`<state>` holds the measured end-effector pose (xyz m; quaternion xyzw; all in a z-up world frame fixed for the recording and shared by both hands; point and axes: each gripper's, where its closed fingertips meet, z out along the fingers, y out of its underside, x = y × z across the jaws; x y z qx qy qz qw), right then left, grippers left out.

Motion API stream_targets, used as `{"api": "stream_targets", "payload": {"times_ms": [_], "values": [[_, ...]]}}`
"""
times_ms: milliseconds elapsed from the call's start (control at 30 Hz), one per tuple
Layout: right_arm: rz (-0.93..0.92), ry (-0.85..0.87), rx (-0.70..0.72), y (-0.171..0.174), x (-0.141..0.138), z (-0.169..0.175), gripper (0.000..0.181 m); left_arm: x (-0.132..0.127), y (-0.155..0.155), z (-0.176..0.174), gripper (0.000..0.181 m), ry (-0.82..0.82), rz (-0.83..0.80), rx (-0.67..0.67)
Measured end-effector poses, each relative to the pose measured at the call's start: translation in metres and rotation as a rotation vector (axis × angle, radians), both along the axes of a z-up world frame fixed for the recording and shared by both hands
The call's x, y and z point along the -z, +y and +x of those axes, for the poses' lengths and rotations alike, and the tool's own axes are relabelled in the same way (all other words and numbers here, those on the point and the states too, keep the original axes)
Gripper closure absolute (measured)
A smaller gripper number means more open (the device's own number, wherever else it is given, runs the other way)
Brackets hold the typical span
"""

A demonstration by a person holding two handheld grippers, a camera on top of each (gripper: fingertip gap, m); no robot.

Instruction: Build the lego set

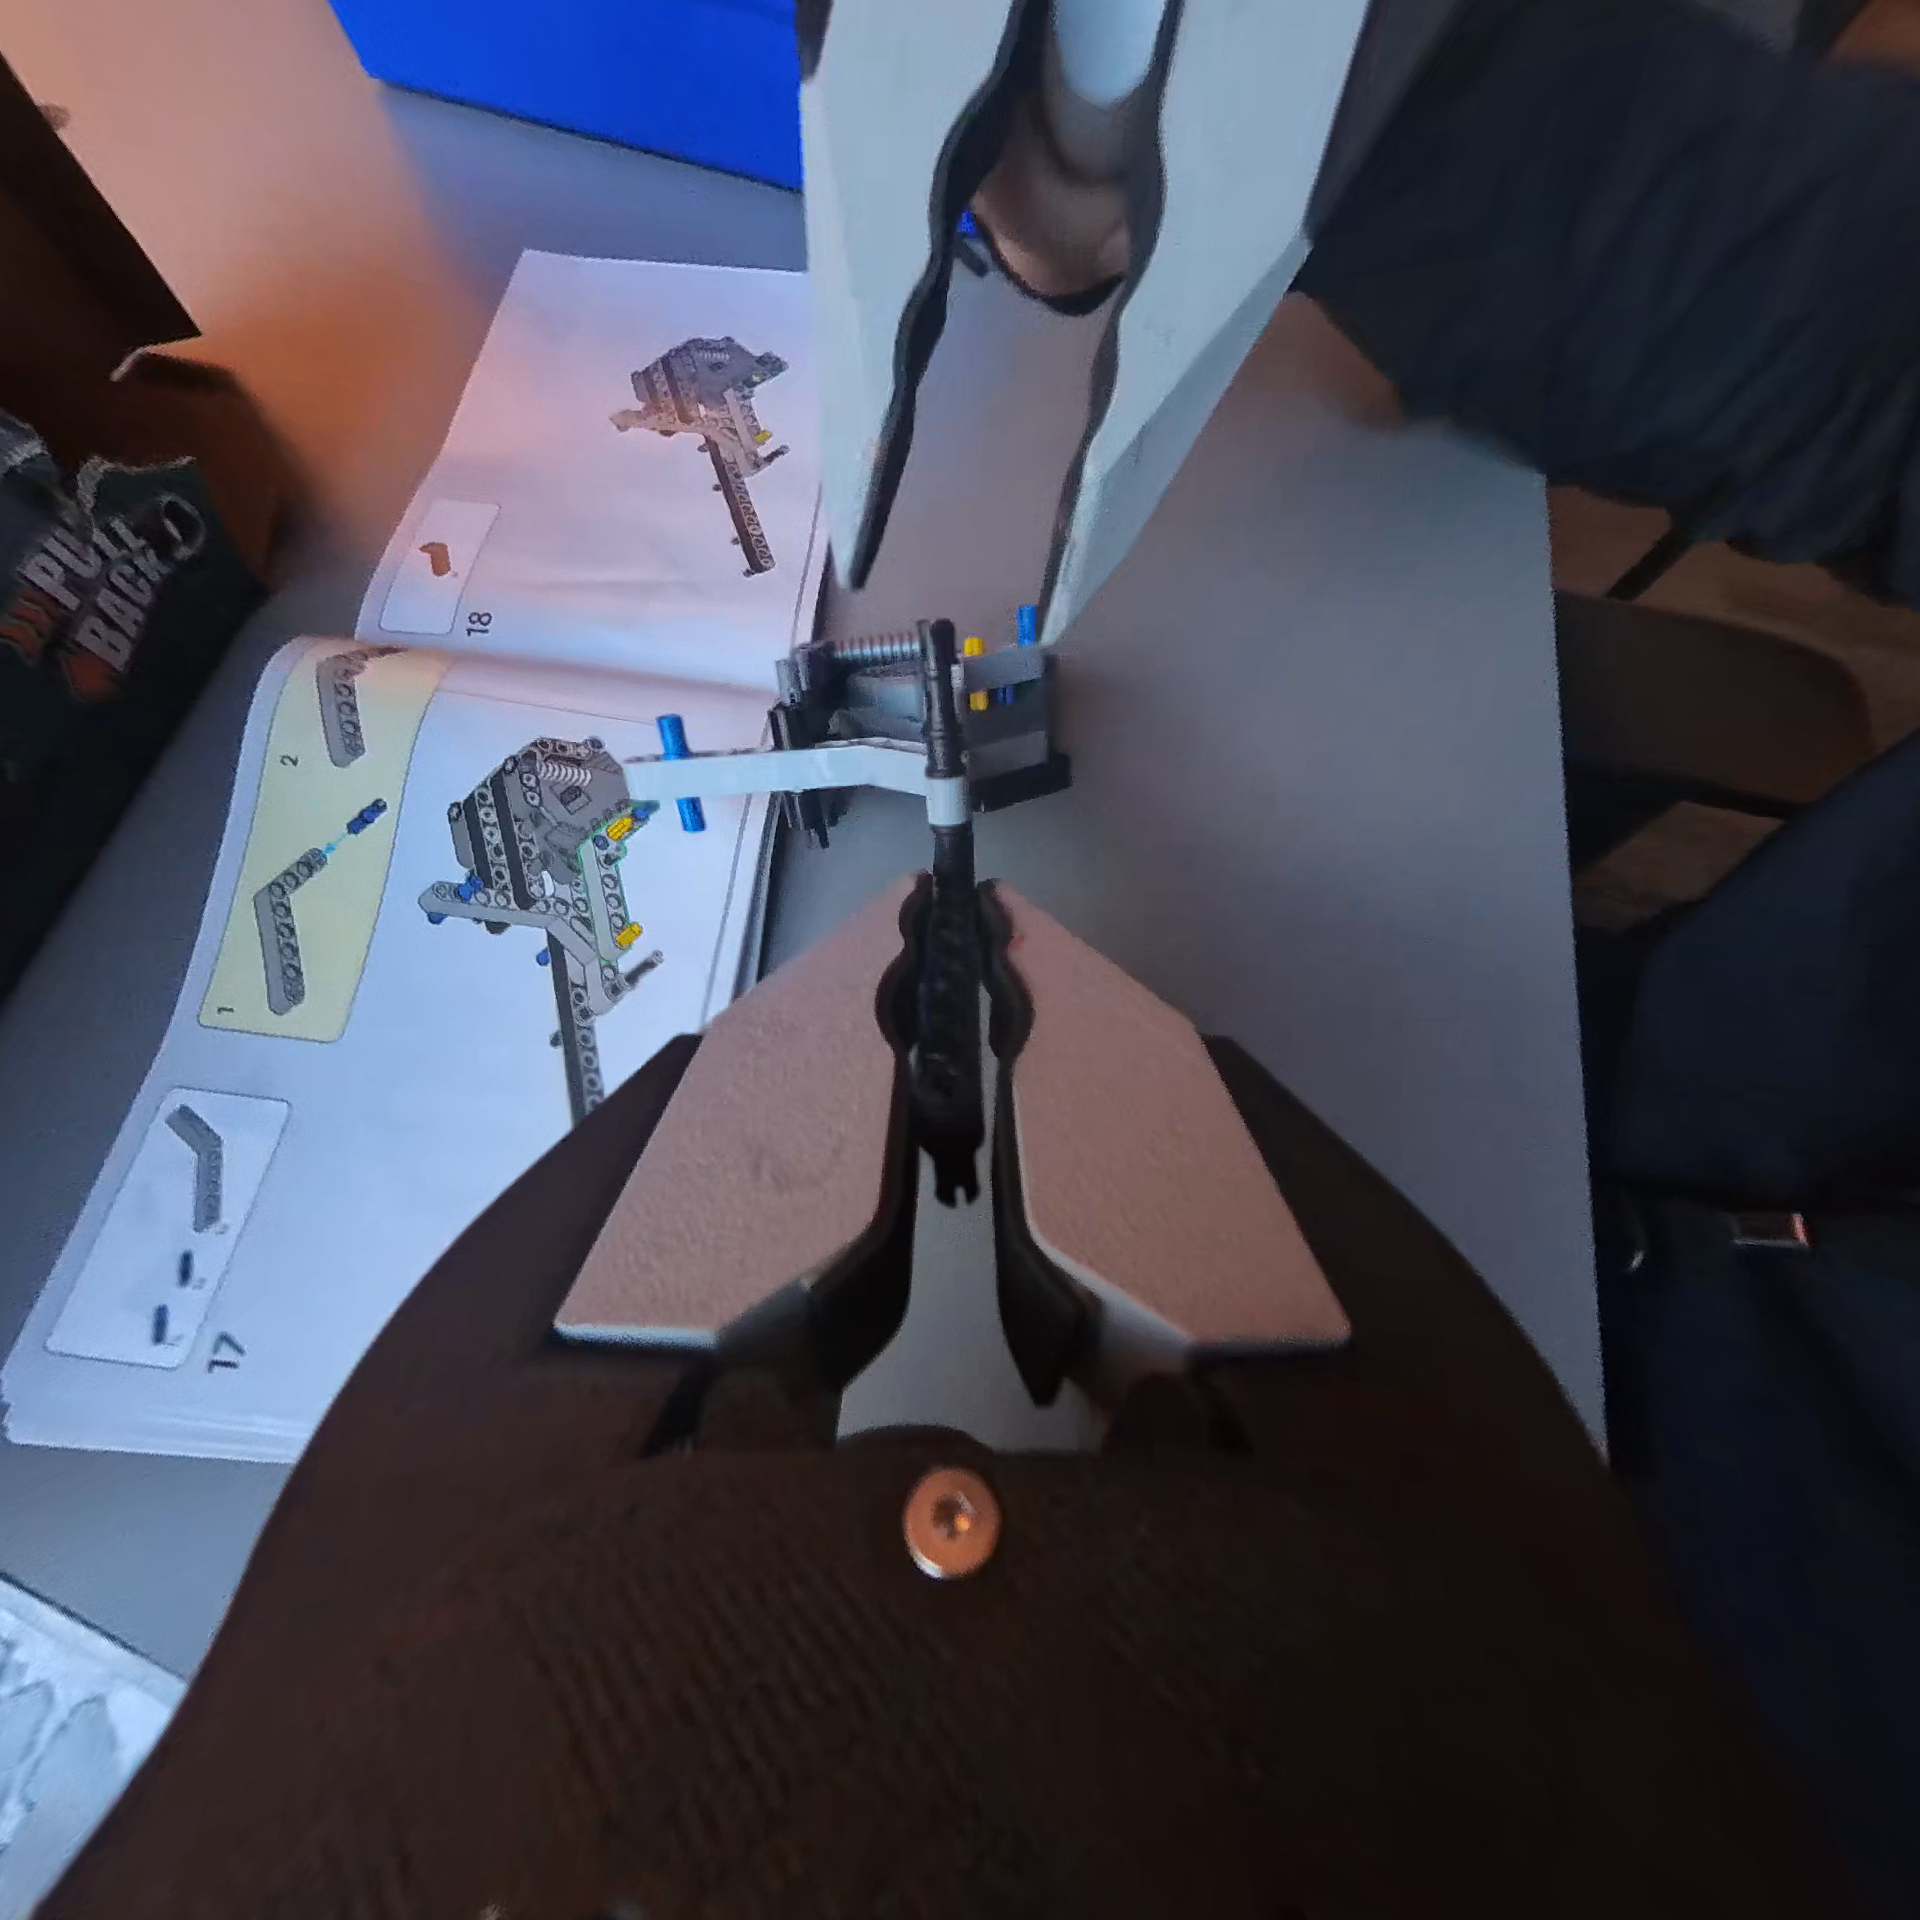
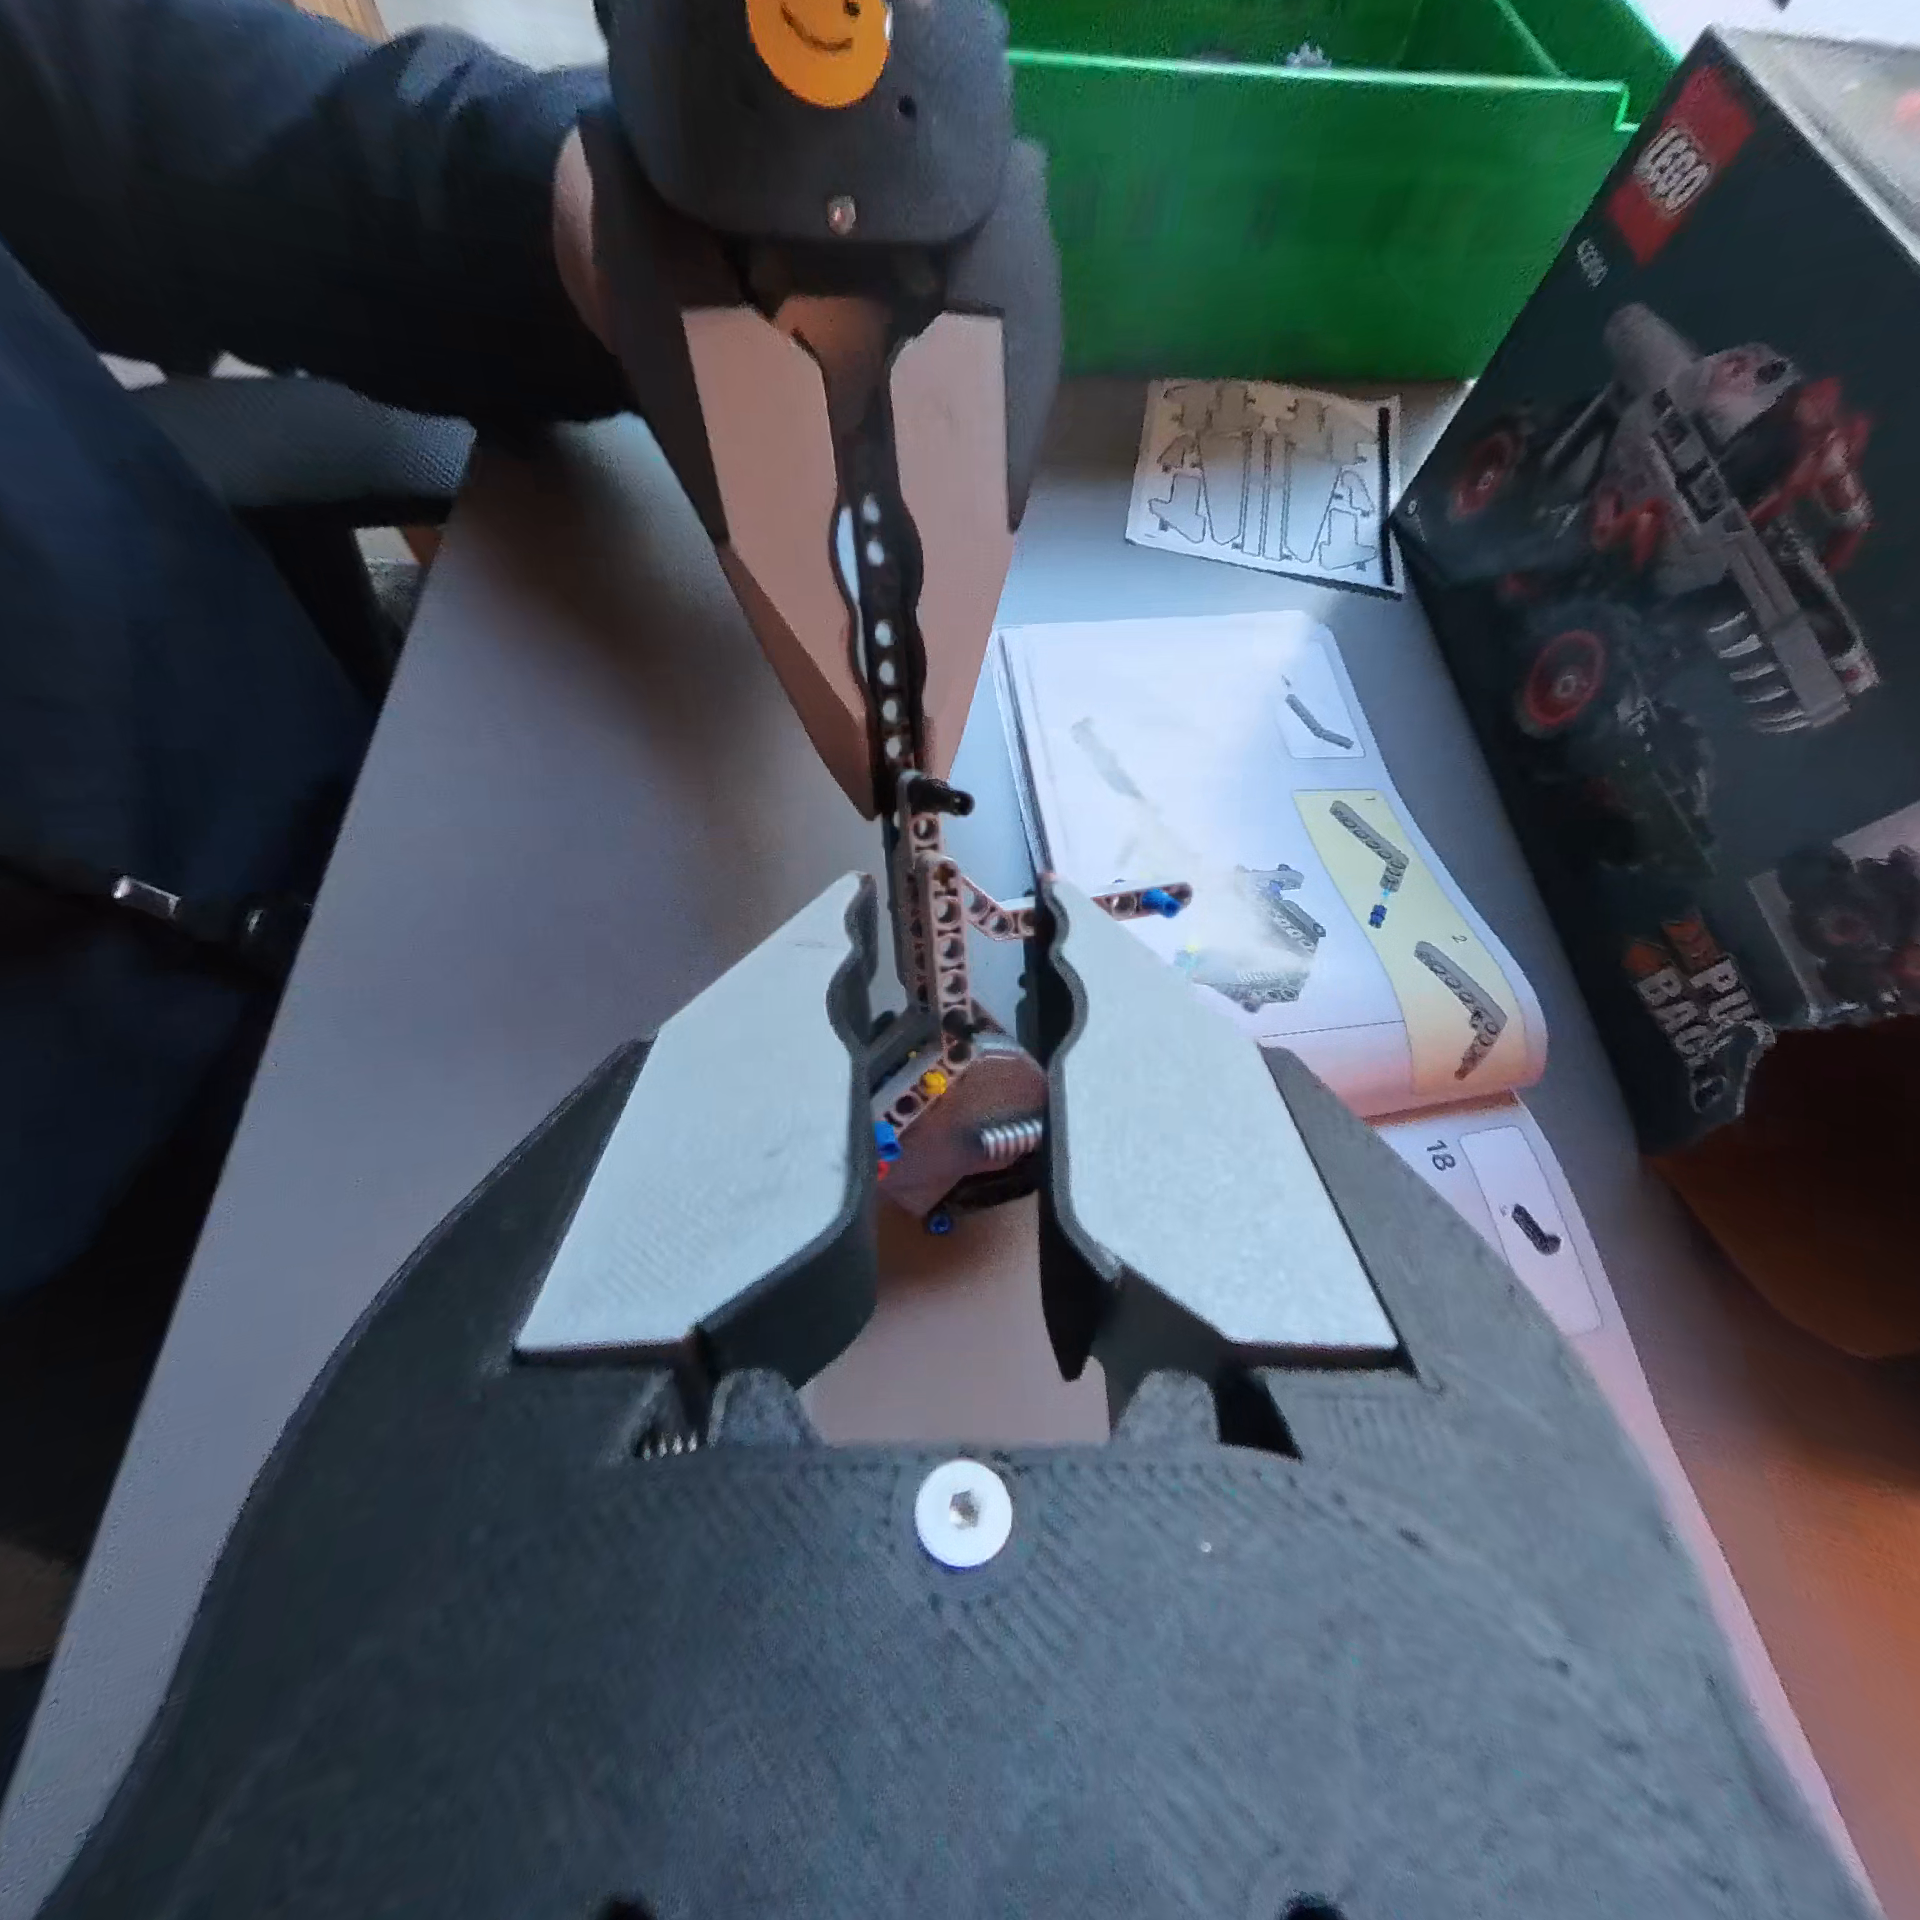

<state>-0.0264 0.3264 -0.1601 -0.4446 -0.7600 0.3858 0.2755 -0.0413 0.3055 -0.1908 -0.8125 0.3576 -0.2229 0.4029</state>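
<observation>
Two tools (image 1: 951,914) (image 2: 951,935) on lego assembly (image 1: 914,717).

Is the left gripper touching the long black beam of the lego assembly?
Touching. The left wrist view shows the left gripper shut on the long black beam, both fingers pressed against its sides.

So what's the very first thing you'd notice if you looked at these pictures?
The half-built lego model, held in the air between the two grippers. The left gripper pinches its long black beam, and the right gripper is around its chunky grey end with the spring. Under them, the open instruction booklet lies on the grey table.
</observation>
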Motion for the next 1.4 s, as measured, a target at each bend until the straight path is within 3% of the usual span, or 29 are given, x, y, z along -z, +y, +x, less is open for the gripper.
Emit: {"api": "stream_targets", "payload": {"times_ms": [100, 200, 400, 700, 1400], "values": [[0.018, -0.043, -0.024, -0.001, 0.015, -0.007, 0.156, -0.008, 0.006, -0.004, 0.175, -0.002, 0.009, 0.031], [0.022, -0.005, 0.012, 0.003, 0.019, -0.014, 0.171, -0.013, 0.011, -0.008, 0.175, 0.000, -0.002, 0.046], [-0.187, 0.052, 0.085, 0.014, 0.011, -0.012, 0.175, -0.032, 0.022, -0.014, 0.174, -0.081, 0.058, 0.032], [-0.375, 0.096, 0.097, 0.018, 0.009, -0.013, 0.175, -0.016, 0.023, -0.011, 0.176, -0.252, -0.050, 0.034], [-0.396, 0.100, 0.065, 0.016, 0.008, -0.011, 0.173, -0.013, 0.020, -0.002, 0.179, -0.329, -0.076, 0.052]]}}
